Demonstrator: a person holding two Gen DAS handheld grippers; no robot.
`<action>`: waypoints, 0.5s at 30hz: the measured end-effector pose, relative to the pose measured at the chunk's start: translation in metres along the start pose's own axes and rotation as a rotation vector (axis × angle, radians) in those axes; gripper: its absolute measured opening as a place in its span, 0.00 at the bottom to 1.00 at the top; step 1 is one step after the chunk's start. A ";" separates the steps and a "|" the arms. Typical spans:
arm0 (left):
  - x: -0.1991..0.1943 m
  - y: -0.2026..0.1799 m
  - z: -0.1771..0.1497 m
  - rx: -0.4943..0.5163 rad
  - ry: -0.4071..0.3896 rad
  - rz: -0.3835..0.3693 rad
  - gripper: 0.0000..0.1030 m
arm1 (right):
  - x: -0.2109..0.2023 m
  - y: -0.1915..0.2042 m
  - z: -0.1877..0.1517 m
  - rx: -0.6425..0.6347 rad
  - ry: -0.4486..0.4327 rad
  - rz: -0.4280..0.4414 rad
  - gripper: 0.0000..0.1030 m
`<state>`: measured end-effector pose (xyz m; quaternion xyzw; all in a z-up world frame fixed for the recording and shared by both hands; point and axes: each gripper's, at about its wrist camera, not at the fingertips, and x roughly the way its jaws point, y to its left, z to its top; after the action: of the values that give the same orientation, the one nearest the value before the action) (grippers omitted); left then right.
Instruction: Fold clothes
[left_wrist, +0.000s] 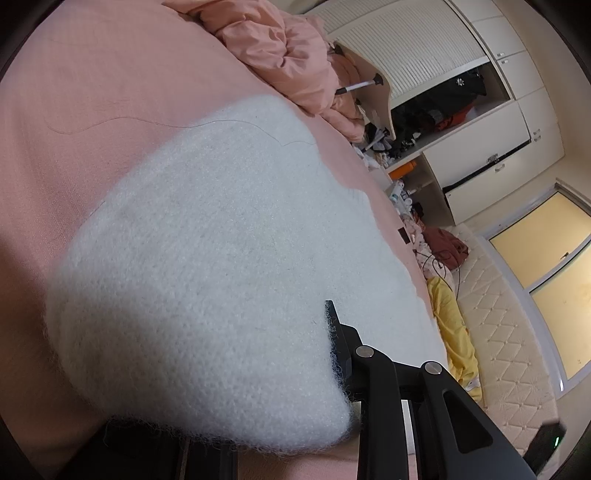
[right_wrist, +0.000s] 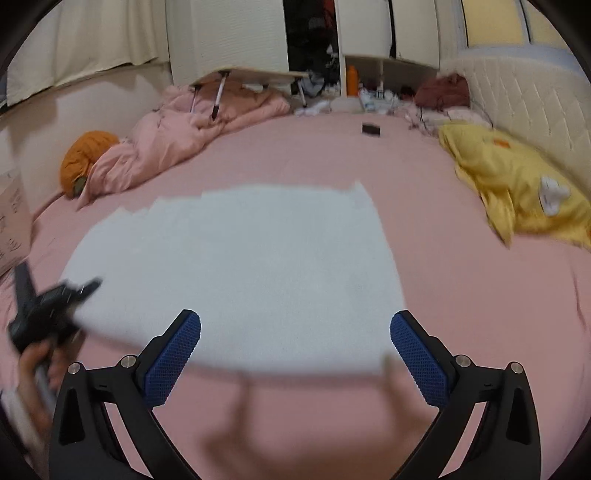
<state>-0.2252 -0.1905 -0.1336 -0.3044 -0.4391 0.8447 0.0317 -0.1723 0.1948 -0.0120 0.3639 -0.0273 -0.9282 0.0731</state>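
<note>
A white fuzzy knitted garment (right_wrist: 240, 266) lies flat on the pink bed sheet (right_wrist: 461, 314). In the left wrist view the same garment (left_wrist: 207, 266) fills the middle, and its near edge drapes over my left gripper (left_wrist: 332, 369), whose jaws are closed on the fabric; only one black finger (left_wrist: 334, 317) shows. In the right wrist view the left gripper (right_wrist: 77, 291) is at the garment's left edge, held by a hand. My right gripper (right_wrist: 295, 332) is open and empty, its blue pads (right_wrist: 173, 354) spread wide above the garment's near edge.
A crumpled pink duvet (right_wrist: 177, 136) and an orange cushion (right_wrist: 85, 158) lie at the far left. A yellow pillow (right_wrist: 517, 192) lies at the right by the padded headboard (right_wrist: 524, 103). A small black object (right_wrist: 371, 129) sits far back. A folding tray table (right_wrist: 251, 77) and wardrobe stand beyond.
</note>
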 end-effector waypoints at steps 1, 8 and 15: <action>0.000 -0.001 0.001 -0.004 0.006 0.006 0.23 | -0.005 -0.010 -0.007 0.038 -0.002 0.014 0.99; -0.005 -0.033 0.014 -0.044 0.063 0.189 0.25 | -0.023 -0.068 0.019 0.257 -0.100 0.059 0.99; 0.004 -0.155 -0.023 0.508 -0.032 0.382 0.24 | -0.045 -0.110 0.031 0.357 -0.168 0.057 0.99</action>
<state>-0.2492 -0.0773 -0.0272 -0.3506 -0.1493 0.9226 -0.0593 -0.1728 0.3101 0.0296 0.2913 -0.2076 -0.9333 0.0312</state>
